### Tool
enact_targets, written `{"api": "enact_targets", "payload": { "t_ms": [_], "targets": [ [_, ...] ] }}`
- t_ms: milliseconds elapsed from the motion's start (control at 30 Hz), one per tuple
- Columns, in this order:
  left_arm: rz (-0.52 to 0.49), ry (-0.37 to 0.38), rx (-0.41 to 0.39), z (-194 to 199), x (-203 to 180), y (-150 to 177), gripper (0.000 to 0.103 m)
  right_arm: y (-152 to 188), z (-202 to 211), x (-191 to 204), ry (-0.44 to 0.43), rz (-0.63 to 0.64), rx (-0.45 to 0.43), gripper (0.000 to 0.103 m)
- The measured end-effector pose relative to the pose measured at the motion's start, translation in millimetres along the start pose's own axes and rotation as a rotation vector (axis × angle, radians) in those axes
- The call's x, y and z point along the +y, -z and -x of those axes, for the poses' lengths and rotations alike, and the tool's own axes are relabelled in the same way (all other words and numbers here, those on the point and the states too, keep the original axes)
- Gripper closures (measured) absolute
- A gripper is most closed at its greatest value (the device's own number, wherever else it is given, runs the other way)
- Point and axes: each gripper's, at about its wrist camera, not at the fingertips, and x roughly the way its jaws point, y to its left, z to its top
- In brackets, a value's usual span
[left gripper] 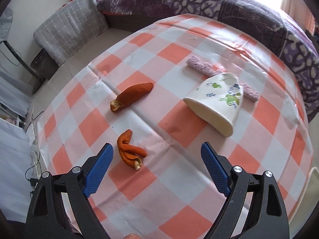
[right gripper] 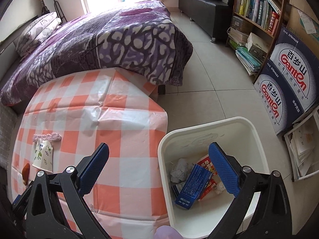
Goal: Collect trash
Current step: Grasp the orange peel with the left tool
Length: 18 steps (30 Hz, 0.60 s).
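On the checked tablecloth (left gripper: pixel 179 179) lie two orange peels: a curled one (left gripper: pixel 130 150) close to my left fingers and a long one (left gripper: pixel 132 96) farther back. A crushed paper cup (left gripper: pixel 217 101) with green and blue print lies on its side at the right, on a purple knitted strip (left gripper: pixel 203 66). My left gripper (left gripper: pixel 157 149) is open and empty above the near peel. My right gripper (right gripper: pixel 159 153) is open and empty above the white bin (right gripper: pixel 253 131), which holds a blue box (right gripper: pixel 193 185), a red packet and crumpled paper. The cup (right gripper: pixel 42 155) shows at the right wrist view's left.
A bed with a purple patterned blanket (right gripper: pixel 119 37) borders the table's far side. A bookshelf (right gripper: pixel 257 10) and stacked water cartons (right gripper: pixel 287 87) stand right of the bin on the tiled floor. A grey checked cushion (left gripper: pixel 69 25) lies left of the table.
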Motion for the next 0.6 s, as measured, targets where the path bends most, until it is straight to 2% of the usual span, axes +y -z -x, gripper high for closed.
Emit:
{"api": "enact_targets", "payload": {
  "t_ms": [200, 267, 300, 433, 600],
  "targets": [
    [0.084, 0.001, 0.098, -28, 28, 1, 0.016, 7, -7, 24, -0.001, 0.046, 0.018, 0.007],
    [0.097, 0.01, 0.113, -33, 32, 2, 0.019, 9, -9, 29, -0.001, 0.055, 0.024, 0.007],
    [0.098, 0.015, 0.118, -35, 33, 3, 0.023, 10, -10, 32, -0.001, 0.058, 0.027, 0.007],
    [0.08, 0.057, 0.155, -42, 35, 5, 0.061, 13, -16, 42, -0.001, 0.069, 0.04, 0.007],
    [0.068, 0.094, 0.137, -45, 42, 3, 0.069, 19, -25, 56, -0.003, 0.098, 0.068, 0.007]
  ]
}}
